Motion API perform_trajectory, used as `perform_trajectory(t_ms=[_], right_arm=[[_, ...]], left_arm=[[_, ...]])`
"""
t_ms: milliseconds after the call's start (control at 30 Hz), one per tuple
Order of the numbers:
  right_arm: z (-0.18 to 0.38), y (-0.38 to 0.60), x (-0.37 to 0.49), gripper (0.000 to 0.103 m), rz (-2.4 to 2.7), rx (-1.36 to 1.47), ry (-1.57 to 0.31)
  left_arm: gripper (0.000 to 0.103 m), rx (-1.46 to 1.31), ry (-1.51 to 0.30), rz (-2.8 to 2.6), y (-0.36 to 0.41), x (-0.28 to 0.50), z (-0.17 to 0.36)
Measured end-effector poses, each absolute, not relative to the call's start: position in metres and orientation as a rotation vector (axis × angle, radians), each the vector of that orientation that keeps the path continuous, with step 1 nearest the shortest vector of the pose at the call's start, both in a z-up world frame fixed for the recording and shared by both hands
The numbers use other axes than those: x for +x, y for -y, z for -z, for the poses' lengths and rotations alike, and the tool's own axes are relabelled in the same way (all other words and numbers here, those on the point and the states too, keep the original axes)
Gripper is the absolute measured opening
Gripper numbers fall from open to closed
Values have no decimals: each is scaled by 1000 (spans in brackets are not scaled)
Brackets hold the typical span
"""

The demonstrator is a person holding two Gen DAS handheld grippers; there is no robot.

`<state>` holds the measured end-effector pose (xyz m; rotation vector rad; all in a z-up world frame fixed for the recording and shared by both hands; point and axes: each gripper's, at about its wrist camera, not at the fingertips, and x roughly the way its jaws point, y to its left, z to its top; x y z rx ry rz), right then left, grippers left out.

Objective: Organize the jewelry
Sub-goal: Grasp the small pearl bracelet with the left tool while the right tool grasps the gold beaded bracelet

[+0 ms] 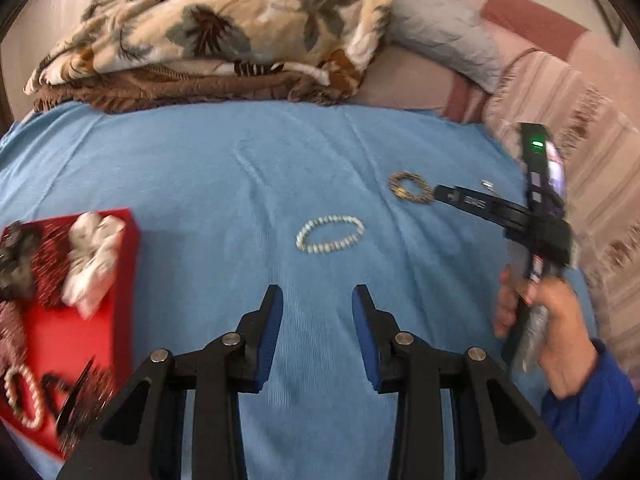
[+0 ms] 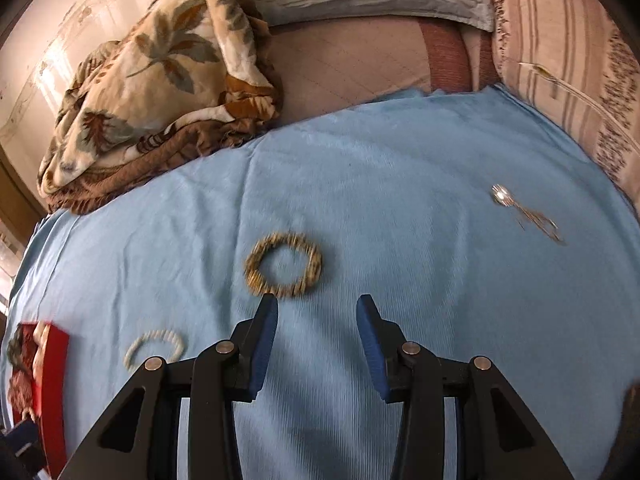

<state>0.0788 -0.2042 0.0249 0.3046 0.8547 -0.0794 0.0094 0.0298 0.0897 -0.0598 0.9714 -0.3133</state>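
A pale bead bracelet point(image 1: 330, 234) lies on the blue cloth point(image 1: 200, 184), a short way ahead of my left gripper point(image 1: 317, 300), whose jaws stand open with nothing between them. A gold-brown bracelet point(image 2: 283, 265) lies just beyond the left fingertip of my right gripper point(image 2: 317, 310), also open and empty. In the left wrist view the right gripper's finger point(image 1: 460, 199) points at that gold-brown bracelet point(image 1: 411, 187). A thin silver and gold chain piece point(image 2: 524, 212) lies far right. A red jewelry box point(image 1: 72, 320) at the left holds several pieces, a pearl loop among them.
A folded floral blanket point(image 1: 208, 32) and a grey pillow point(image 1: 440, 36) lie behind the cloth. A striped fringed cover point(image 2: 568, 60) borders the right side. A hand in a blue sleeve point(image 1: 560, 344) holds the right gripper's handle. The pale bracelet point(image 2: 154, 346) and the red box point(image 2: 52, 376) show at the right view's lower left.
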Motion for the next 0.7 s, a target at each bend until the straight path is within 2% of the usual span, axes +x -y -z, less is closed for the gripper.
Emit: perform_trajectory(t_ms=[33,200,433,500,533,567,700], right_arm=[[-22,207,85,44,78,308,-858],[-10,216,106,44,63,344,-849],[-7,198,116,43,105,192,-844],[-9,197,115,22,132,165,-847],[-9,198,115,17,130,165,-848],[-11,199,111,9,117,181,-853],[-12,199,81,8,53,256,-874]], left_arm=[[28,-75,-989,300,-26,25,-81],[28,-133,-1058,274,-11,80,-44],[28,48,-1042,267,18,103,-19],[17,108,-1038,246,25,101,-19],[5,111,-1047,259,27,97,-19],[5,106,-1054,274,27,94,-20],[5,103,-1058,296,23,72,-25]])
